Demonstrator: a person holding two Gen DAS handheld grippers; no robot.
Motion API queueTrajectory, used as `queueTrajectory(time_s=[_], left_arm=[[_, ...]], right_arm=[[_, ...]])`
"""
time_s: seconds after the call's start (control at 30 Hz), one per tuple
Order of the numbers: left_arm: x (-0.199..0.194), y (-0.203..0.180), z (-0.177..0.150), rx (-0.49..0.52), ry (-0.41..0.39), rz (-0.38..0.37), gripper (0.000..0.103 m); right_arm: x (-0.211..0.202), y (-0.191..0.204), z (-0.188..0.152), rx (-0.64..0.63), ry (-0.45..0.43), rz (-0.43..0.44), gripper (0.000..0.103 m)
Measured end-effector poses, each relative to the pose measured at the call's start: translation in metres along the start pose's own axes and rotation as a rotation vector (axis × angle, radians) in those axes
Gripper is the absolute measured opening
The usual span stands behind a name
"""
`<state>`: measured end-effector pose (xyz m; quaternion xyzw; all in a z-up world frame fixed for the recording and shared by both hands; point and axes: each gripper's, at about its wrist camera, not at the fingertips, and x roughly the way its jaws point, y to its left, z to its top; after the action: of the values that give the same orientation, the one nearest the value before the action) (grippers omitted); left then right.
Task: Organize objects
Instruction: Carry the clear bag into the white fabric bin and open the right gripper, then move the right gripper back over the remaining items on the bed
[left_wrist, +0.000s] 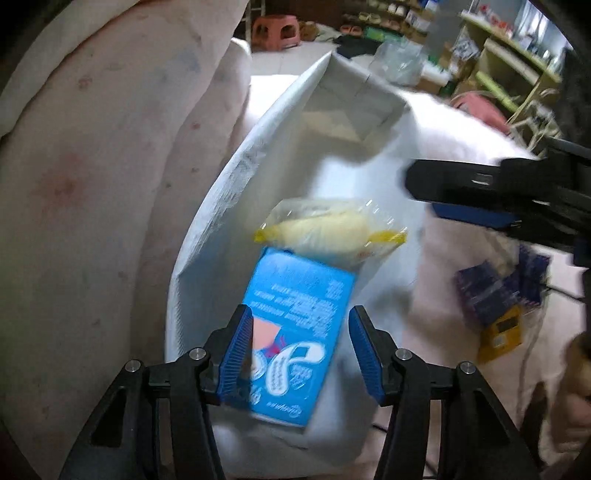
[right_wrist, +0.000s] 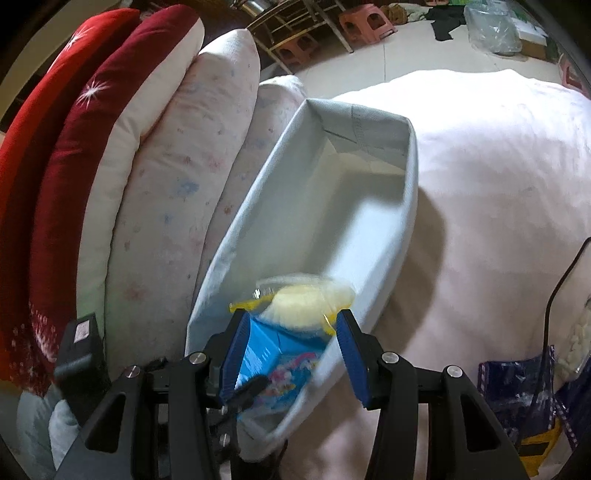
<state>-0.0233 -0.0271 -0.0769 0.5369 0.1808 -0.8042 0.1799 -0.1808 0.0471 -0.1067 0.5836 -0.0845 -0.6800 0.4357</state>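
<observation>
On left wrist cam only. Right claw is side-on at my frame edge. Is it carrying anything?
Observer: No. The right claw stands open with nothing between its pads. The blue box and snack bag lie beyond it in the fabric bin.
Operator: Any room in the bin? It's blurred here.
Observer: Yes, its far half is bare down to the floor.
Operator: What's past the floral pillows?
Observer: Red cushions, stacked against them.
</observation>
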Motion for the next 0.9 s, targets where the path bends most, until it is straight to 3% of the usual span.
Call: queueTrajectory(time_s=[0.13,0.17,0.2,0.23,0.4,0.47,0.57,0.73,0.83,0.9], left_arm=[[-0.011,-0.003,0.006,-0.002,-0.063,-0.038,0.054],[-0.013,-0.003,0.007,-0.003,-0.074,-0.042,0.053],[-0.015,-0.003,0.007,-0.004,-0.084,-0.044,0.053],[-0.015,-0.001,0.007,-0.003,-0.088,-0.044,0.053],[-0.005,0.012,0.006,-0.040,-0.030,0.006,0.052],[-0.004,0.018,0.005,-0.066,-0.020,-0.010,0.048],[-0.007,0.016,0.004,-0.055,-0.024,-0.009,0.045],[-0.013,0.006,0.005,0.000,-0.049,0.013,0.045],[-0.017,0.003,0.005,0.008,-0.066,-0.011,0.045],[-0.020,-0.002,0.004,0.019,-0.084,-0.025,0.045]], right_arm=[[0.008,-0.001,0.010,0.040,-0.083,0.025,0.045],[0.013,-0.002,0.014,0.043,-0.089,0.020,0.035],[0.020,-0.004,0.017,0.047,-0.069,0.020,0.021],[0.027,-0.006,0.018,0.055,-0.038,0.035,0.016],[0.071,-0.006,0.002,0.046,0.161,0.018,0.007],[0.082,0.001,-0.004,0.009,0.227,-0.018,0.007],[0.097,0.002,-0.010,-0.014,0.298,-0.151,0.007],[0.076,-0.012,-0.008,0.052,0.272,-0.008,0.013],[0.043,-0.008,-0.009,-0.006,0.205,0.013,0.016],[0.021,-0.002,-0.010,-0.067,0.162,-0.011,0.028]])
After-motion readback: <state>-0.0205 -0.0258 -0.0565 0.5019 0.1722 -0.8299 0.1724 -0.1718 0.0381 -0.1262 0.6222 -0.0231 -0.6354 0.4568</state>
